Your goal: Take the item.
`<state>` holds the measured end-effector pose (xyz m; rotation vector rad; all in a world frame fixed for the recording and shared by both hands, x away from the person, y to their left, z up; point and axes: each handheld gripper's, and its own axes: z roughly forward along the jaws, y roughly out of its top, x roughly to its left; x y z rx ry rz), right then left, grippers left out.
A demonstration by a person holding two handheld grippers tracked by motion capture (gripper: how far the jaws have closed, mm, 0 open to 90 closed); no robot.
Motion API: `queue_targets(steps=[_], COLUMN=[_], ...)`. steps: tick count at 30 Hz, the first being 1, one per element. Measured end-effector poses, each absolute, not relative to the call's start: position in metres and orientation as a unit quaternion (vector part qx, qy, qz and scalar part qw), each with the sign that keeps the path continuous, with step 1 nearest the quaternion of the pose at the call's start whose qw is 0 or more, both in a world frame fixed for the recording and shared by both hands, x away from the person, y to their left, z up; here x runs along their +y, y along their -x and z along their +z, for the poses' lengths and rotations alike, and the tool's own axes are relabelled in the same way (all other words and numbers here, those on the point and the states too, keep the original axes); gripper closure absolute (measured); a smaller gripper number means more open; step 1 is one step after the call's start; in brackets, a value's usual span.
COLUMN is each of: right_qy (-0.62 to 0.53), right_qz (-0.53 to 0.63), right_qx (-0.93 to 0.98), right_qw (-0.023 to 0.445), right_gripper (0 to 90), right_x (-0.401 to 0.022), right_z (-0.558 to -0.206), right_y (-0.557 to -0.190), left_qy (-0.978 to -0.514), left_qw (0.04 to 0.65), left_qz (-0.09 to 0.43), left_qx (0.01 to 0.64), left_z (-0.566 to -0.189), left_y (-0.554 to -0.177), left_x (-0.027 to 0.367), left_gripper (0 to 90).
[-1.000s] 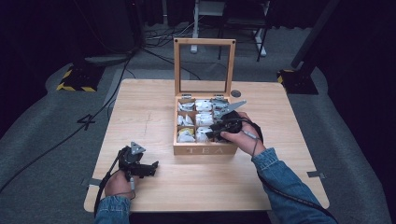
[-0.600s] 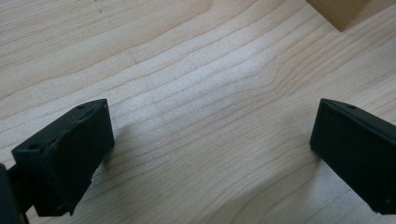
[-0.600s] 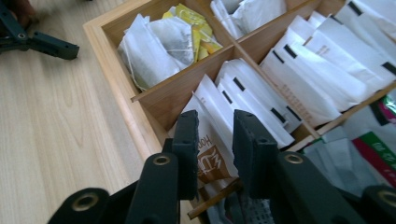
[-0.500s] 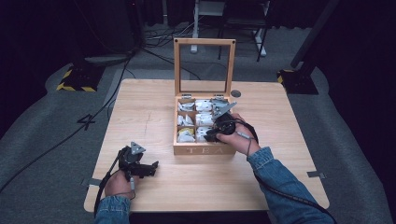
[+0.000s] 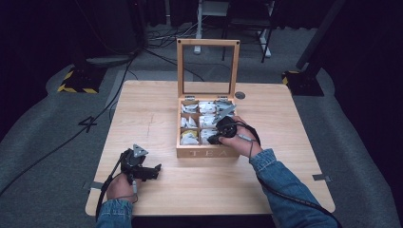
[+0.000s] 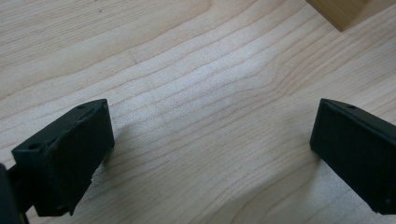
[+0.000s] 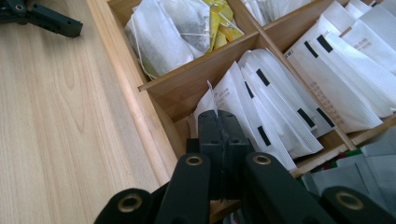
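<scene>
Wooden tea box (image 5: 207,152) stands mid-table, nearer the far edge, its glass lid (image 5: 207,66) upright at the back. "TEA" is on the front wall. 6 compartments hold sachets.

Right gripper (image 5: 219,134) dips into the box at its front right corner. Its jaws have just been closing. In the right gripper view they sit pressed together, right gripper (image 7: 218,122), with the top edge of 1 white sachet (image 7: 208,103) pinched between the tips. That sachet is the first in a row of white sachets with black marks, in the compartment right behind the box's front wall. The next compartment along that wall holds plain tea bags (image 7: 170,32) with yellow tags and strings. Grey packets (image 7: 362,175) lie in the compartment at the lower right of that view.

Left gripper (image 5: 153,172) rests on the table near the front left corner, well apart from the box. In the left gripper view its jaws stand wide, left gripper (image 6: 212,142), nothing between them but bare table (image 6: 196,93). 1 corner of the box (image 6: 343,11) peeks in at the top right.
</scene>
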<state>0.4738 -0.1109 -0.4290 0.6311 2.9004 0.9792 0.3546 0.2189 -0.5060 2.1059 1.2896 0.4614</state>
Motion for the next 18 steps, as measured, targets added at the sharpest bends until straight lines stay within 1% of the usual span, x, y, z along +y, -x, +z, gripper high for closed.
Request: queue_targets(steps=[7, 18], right_qy=[-0.190, -0.197], right_qz=[0.335, 0.400], right_qx=[0.923, 0.893], right_qw=[0.025, 0.059], right_gripper=[90.0, 90.0], right_x=[-0.113, -0.131], right_z=[-0.418, -0.393], right_y=[-0.471, -0.465], left_qy=[-0.797, -0.796], left_qw=[0.310, 0.311], left_qz=[0.175, 0.174], left_qx=[0.488, 0.489], left_z=[-0.506, -0.506], left_y=[-0.355, -0.355], left_x=[0.219, 0.219], left_gripper=[0.0, 0.0])
